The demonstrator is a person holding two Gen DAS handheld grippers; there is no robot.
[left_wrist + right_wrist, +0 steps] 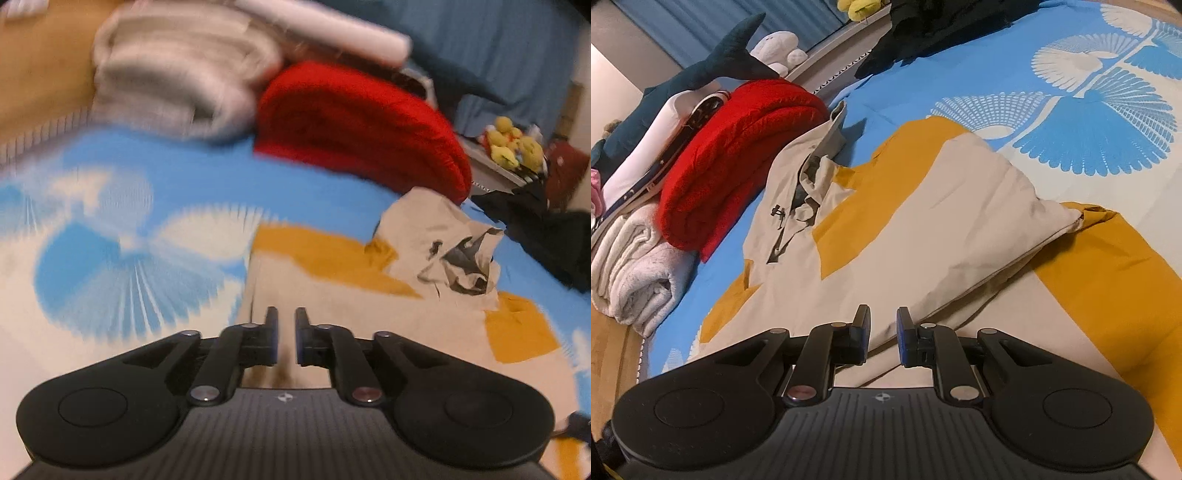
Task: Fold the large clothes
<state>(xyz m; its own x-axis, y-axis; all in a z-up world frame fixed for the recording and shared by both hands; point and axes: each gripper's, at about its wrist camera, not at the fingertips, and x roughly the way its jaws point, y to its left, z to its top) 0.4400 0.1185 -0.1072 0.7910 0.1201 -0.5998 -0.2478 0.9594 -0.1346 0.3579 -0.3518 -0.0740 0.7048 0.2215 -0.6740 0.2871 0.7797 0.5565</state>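
Observation:
A beige and mustard-yellow jacket (923, 221) lies spread on the blue and white patterned bed cover (1089, 122). One part is folded over the body, and its collar and zip point toward the red blanket. In the left wrist view the jacket (332, 295) lies under and ahead of my left gripper (286, 325), with its crumpled hood (443, 240) raised at the right. My left gripper is open by a narrow gap and holds nothing. My right gripper (883, 325) is open and empty, just above the jacket's folded edge.
A folded red blanket (738, 162) and rolled white towels (635, 269) lie at the bed's far side. Dark clothes (923, 26) are piled at a corner. A blue plush shark (701, 70) and yellow plush toys (513, 144) sit beyond the bed.

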